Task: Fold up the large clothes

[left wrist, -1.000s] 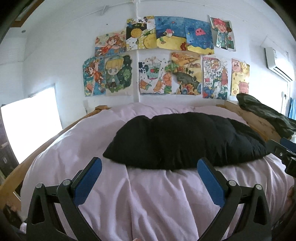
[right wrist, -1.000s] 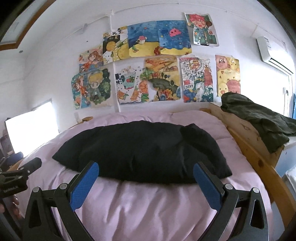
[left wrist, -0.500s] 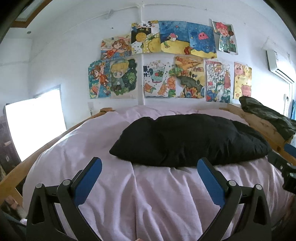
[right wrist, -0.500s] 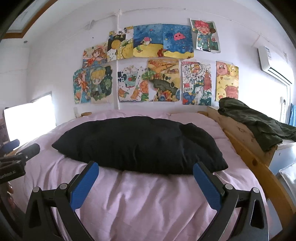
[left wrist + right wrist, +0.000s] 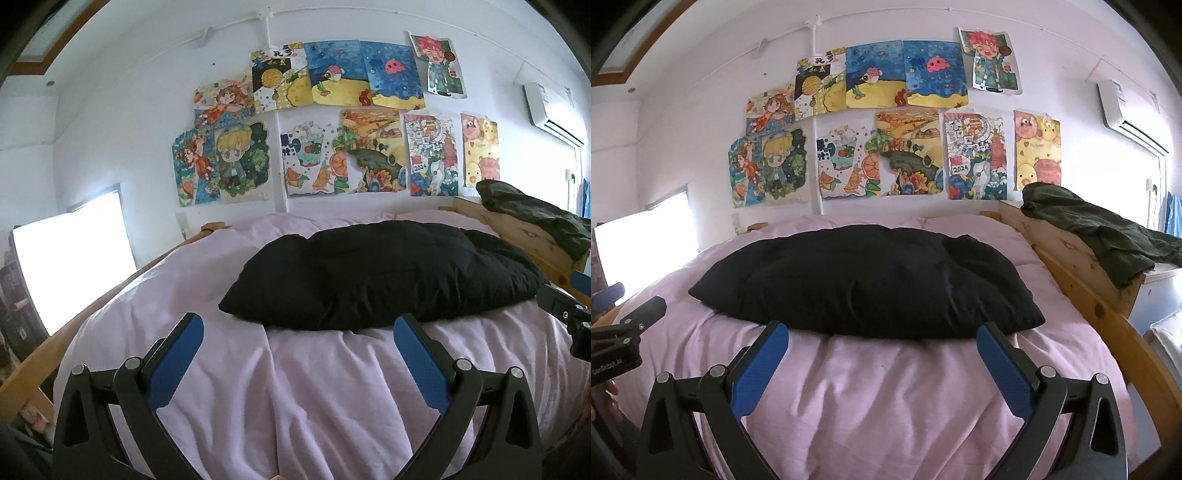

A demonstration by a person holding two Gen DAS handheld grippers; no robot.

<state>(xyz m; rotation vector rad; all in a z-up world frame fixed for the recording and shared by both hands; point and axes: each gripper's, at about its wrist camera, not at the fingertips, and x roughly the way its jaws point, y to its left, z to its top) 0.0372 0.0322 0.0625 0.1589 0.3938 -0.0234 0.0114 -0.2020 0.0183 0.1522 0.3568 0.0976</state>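
Black garment (image 5: 380,273) centre frame on bed (image 5: 295,387): soft, bulky, light. Left tongs (image 5: 299,341), right tongs (image 5: 882,345) wide, empty. Grip near-edge corners.

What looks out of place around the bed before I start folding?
Only the dark green garment, draped crumpled over the wooden bed frame on the right. The black garment lies on the pink bedding; both grippers hang open, empty.
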